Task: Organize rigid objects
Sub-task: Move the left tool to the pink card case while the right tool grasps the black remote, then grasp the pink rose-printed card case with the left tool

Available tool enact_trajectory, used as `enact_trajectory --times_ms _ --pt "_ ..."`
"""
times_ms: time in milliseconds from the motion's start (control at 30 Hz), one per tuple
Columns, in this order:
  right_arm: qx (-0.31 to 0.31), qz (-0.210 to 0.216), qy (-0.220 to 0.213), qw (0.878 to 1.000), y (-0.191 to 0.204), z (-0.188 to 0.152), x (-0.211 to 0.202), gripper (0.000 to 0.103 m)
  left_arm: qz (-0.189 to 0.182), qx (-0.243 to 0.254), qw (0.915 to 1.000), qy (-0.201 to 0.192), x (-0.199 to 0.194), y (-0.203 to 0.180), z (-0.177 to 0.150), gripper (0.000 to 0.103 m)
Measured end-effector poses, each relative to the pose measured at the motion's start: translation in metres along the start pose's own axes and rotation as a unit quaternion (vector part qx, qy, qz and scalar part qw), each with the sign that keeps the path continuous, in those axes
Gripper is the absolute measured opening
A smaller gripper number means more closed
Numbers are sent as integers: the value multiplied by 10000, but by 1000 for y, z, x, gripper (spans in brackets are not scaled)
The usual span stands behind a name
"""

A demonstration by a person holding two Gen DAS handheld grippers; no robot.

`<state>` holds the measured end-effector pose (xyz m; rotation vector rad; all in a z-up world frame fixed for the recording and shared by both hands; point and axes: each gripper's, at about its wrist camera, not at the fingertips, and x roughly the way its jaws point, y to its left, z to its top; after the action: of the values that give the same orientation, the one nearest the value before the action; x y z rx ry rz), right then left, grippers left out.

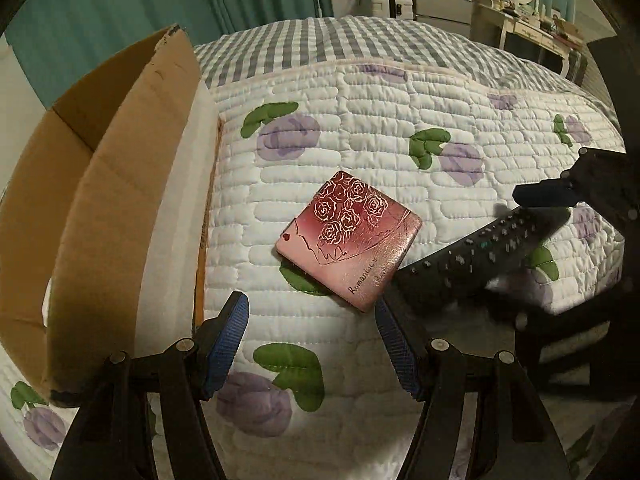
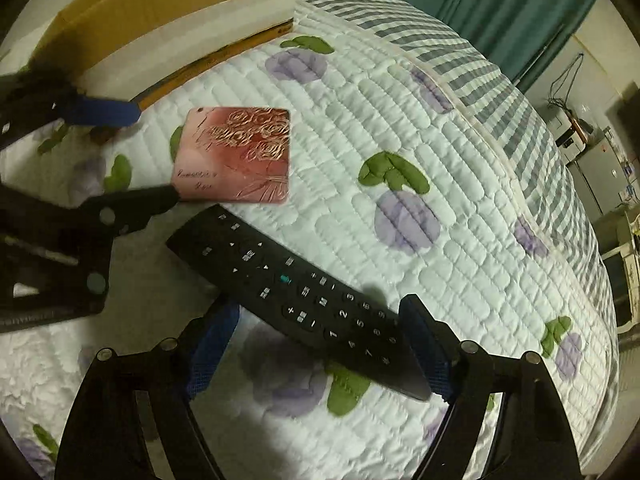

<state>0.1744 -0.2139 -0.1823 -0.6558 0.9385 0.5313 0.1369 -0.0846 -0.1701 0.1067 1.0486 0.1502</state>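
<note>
A pink square tin with gold roses (image 1: 349, 240) lies flat on the quilted bed just ahead of my open, empty left gripper (image 1: 312, 312); it also shows in the right wrist view (image 2: 236, 156). A black remote control (image 2: 296, 300) lies on the quilt between the fingers of my right gripper (image 2: 320, 312), whose jaws stand wide apart around its near end, not closed on it. In the left wrist view the remote (image 1: 472, 256) lies right of the tin, under the right gripper (image 1: 532, 204). The left gripper (image 2: 156, 156) shows at the left in the right wrist view.
An open cardboard box (image 1: 92, 208) stands on the bed to the left of the tin; it also shows in the right wrist view (image 2: 168, 4). The floral quilt (image 1: 360, 120) covers the bed. A desk and appliances (image 1: 440, 0) stand beyond the far edge.
</note>
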Motion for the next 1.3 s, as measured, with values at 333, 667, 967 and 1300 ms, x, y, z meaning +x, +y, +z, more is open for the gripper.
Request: enact_trajectory --times_ms 333,667,967,1300 --pt "267 -10 -313 9992 -5 -8 -18 39 23 25 10000 15 0 0 1 69" --pt "1128 -6 -674 9913 -39 -16 -51 19 -47 -7 10000 -8 2 0 3 69" --pt "1433 130 -67 9896 -52 1 -11 26 -104 135 9998 -109 2 -2 12 69" --pt "1459 -64 -70 9892 -58 31 7 19 -86 458 9986 -235 18 -9 33 69"
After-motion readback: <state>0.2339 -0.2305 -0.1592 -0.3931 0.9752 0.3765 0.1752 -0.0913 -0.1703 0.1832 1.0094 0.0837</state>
